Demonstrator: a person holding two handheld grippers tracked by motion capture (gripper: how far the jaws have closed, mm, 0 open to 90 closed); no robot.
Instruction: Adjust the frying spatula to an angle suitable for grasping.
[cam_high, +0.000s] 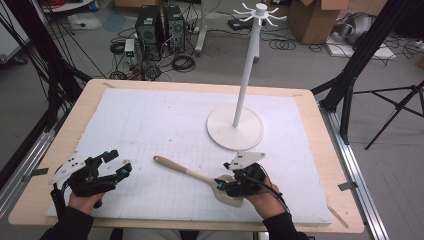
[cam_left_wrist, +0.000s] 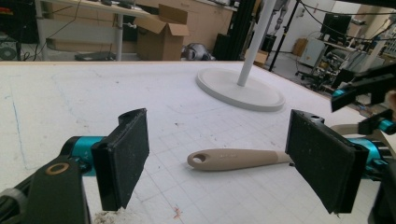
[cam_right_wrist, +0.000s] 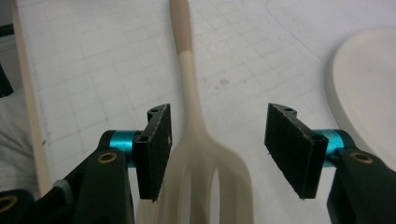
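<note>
A beige slotted spatula (cam_high: 200, 177) lies flat on the white mat, low and a little right of centre in the high view. Its rounded handle, with a hanging hole at the tip, points to the upper left; its slotted head lies at the lower right.

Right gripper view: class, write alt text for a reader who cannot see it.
A beige slotted plastic spatula lies on the white gridded table mat, its head between the right gripper's two open black jaws, close beside one pad, its handle pointing away. The round white base of a stand sits at the right edge.
</note>
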